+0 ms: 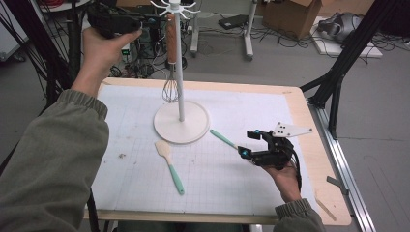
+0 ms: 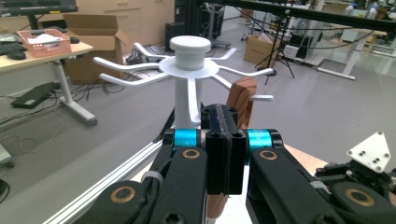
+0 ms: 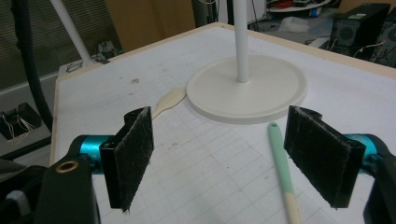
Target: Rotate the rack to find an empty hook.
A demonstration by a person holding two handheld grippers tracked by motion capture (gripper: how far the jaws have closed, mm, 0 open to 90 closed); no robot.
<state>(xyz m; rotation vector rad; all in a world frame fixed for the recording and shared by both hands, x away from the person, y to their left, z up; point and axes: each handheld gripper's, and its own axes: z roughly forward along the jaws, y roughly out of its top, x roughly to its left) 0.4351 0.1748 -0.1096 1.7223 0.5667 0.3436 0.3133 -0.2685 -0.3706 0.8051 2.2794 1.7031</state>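
Observation:
A white hook stand (image 1: 179,72) rises from a round base (image 1: 182,122) at the middle of the table. A whisk with a wooden handle (image 1: 170,58) hangs from one of its top hooks. My left gripper (image 1: 152,20) is held high beside the stand's top, jaws shut; in the left gripper view (image 2: 226,135) the wooden handle (image 2: 243,100) is just behind them. My right gripper (image 1: 245,143) rests low on the table, open. A mint-handled utensil (image 3: 282,158) lies between its jaws, nearer the right one. A cream spatula with a mint handle (image 1: 169,164) lies in front of the base.
The table (image 1: 309,145) is covered by a white grid mat (image 1: 232,179). A black frame leg (image 1: 338,72) stands off the right edge. Cardboard boxes (image 1: 295,14) and cables lie on the floor beyond.

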